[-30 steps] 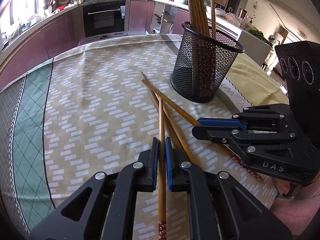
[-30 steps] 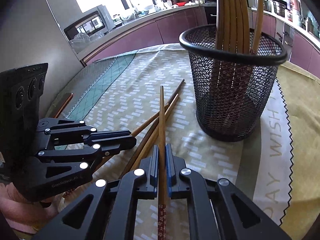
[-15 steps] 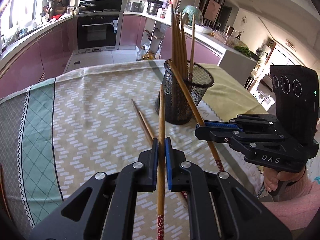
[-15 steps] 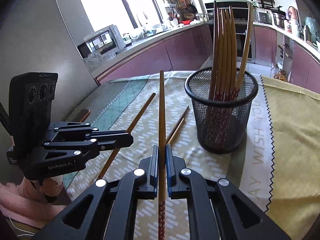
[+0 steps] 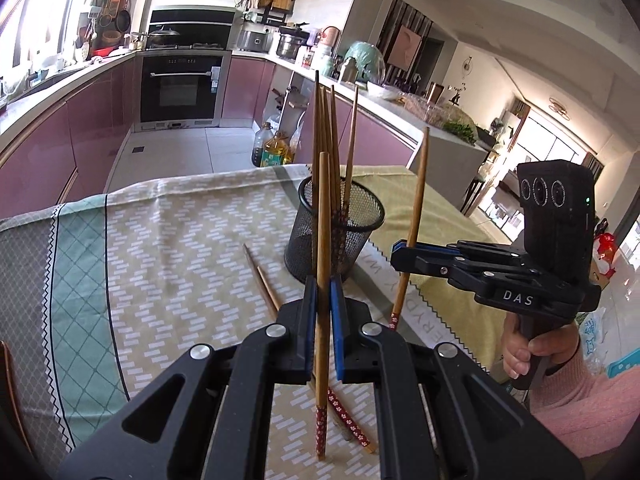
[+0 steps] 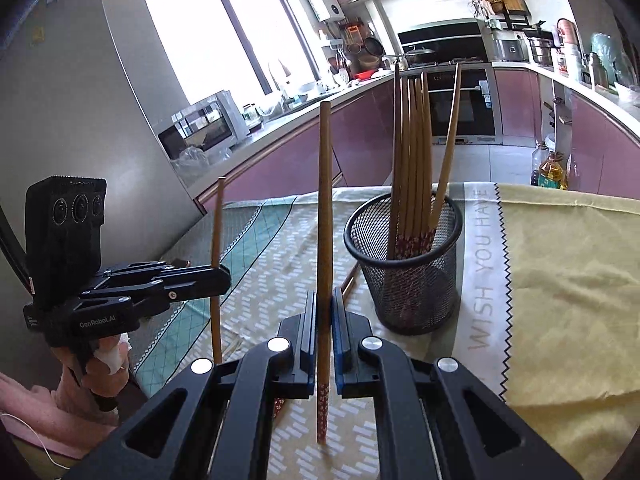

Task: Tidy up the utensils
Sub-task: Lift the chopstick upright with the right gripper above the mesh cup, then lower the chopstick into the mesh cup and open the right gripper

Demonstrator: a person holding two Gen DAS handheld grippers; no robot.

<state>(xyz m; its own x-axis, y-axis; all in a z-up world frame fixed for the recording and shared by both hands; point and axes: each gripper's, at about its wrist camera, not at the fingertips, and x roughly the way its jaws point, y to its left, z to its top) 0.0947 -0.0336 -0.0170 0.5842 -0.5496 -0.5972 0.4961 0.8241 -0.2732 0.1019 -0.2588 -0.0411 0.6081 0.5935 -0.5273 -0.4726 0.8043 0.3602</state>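
My left gripper (image 5: 322, 288) is shut on a bamboo chopstick (image 5: 322, 216), held nearly upright above the table with its red patterned end down. My right gripper (image 6: 325, 300) is shut on another chopstick (image 6: 325, 200), held the same way. Each gripper also shows in the other's view: the right gripper (image 5: 400, 254) with its chopstick (image 5: 418, 200), and the left gripper (image 6: 222, 278) with its chopstick (image 6: 217, 240). The black mesh holder (image 5: 304, 240) (image 6: 420, 292) stands ahead between them with several chopsticks upright inside. Two loose chopsticks (image 5: 262, 280) lie on the cloth near the holder.
A patterned beige and green tablecloth (image 5: 160, 260) covers the table, with a yellow cloth (image 6: 560, 280) to the right. Oil bottles (image 5: 276, 148) stand on the kitchen floor beyond the far edge. A hand in a pink sleeve (image 5: 532, 356) grips the right tool's handle.
Both grippers have risen off the table, each carrying its chopstick. The chopsticks have swung from lying low to nearly upright, and the holder now appears farther and lower.
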